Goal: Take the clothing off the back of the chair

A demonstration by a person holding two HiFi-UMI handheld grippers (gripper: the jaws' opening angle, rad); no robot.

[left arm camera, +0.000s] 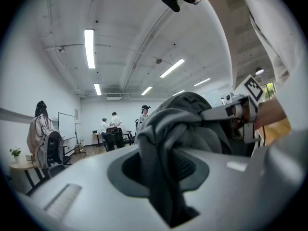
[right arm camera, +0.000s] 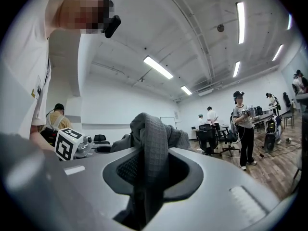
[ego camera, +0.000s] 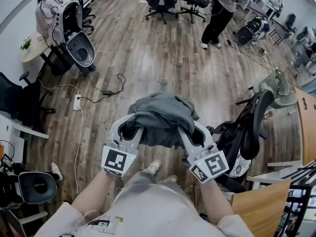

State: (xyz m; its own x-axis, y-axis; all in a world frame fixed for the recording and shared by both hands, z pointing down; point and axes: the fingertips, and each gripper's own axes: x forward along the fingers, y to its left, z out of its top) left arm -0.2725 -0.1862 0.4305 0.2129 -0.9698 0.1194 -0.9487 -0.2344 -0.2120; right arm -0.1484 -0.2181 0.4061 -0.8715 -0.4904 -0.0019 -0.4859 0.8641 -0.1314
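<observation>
A grey garment (ego camera: pixel 160 117) hangs bunched in the air in front of the person, held from both sides. My left gripper (ego camera: pixel 129 129) is shut on its left part, where the cloth (left arm camera: pixel 163 167) is pinched between the jaws. My right gripper (ego camera: pixel 193 132) is shut on its right part, with a fold of the cloth (right arm camera: pixel 149 162) clamped between the jaws. The black office chair (ego camera: pixel 249 132) stands to the right of the garment, apart from it. Both grippers point roughly level, away from the person.
A wooden desk (ego camera: pixel 261 206) sits at the lower right beside the chair. A power strip and cables (ego camera: pixel 79 101) lie on the wood floor to the left. A person (ego camera: pixel 219 14) stands far ahead near other chairs (ego camera: pixel 162 1). A dark chair (ego camera: pixel 19 100) stands left.
</observation>
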